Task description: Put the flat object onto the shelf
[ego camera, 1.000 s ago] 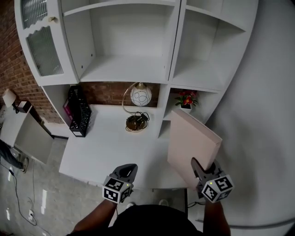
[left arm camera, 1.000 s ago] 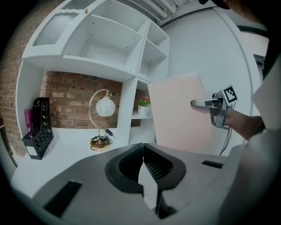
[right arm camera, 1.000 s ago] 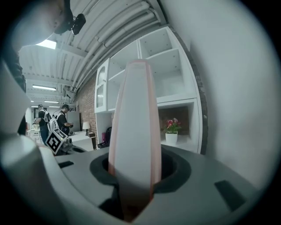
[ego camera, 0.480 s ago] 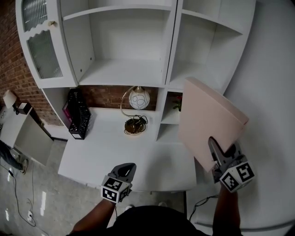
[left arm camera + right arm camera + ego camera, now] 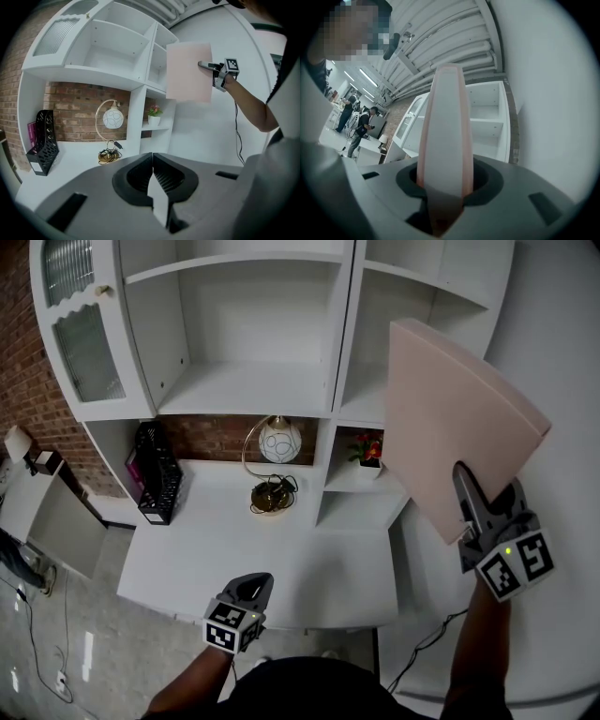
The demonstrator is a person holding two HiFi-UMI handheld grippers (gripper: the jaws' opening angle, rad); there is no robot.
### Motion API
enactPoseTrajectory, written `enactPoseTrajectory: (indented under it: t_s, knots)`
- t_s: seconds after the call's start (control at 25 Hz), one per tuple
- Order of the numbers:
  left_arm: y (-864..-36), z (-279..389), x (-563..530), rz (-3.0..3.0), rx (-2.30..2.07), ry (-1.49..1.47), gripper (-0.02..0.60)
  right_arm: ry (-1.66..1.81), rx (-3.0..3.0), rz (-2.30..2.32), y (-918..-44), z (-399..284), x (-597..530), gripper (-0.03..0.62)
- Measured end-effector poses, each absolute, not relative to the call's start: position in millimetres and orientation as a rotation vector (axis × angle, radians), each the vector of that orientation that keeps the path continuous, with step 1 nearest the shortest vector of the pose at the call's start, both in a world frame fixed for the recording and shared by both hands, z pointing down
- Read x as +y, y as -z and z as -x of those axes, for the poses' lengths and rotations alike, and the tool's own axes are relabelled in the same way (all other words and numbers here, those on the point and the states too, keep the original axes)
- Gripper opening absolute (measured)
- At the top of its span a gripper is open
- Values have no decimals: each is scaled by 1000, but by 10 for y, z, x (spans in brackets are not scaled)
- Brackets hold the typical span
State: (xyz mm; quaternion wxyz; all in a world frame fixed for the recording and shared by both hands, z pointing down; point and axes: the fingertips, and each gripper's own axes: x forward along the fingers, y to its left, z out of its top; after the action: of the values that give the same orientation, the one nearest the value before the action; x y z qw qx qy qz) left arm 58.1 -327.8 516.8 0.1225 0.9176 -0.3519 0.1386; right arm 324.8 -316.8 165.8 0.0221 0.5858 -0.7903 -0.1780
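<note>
Right tongs [image 5: 466, 488] clamped on the lower edge of the pink flat board [image 5: 459, 418], which rises edge-on toward the right shelf bay [image 5: 364, 399] just beyond it (left tongs [image 5: 251, 585] pressed together, empty, well below).

Dark grey left tongs [image 5: 251, 583] and right tongs [image 5: 484, 497]; white cubes, black square markers, green light; black top [image 5: 305, 692].
</note>
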Motion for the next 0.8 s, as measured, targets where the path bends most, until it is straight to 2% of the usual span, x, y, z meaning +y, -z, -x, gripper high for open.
enactPoseTrajectory:
  t_s: [0.48, 0.8]
  knots:
    - [-5091, -479, -3260, -2670, -1078, -393, 5, 772, -2397, -1819, -988, -3230, -3205, 166]
    - [-5160, -452, -3211, -2644, -1095, -394, 6, 1000, -2137, -1769, -844, -3178, -3429, 166]
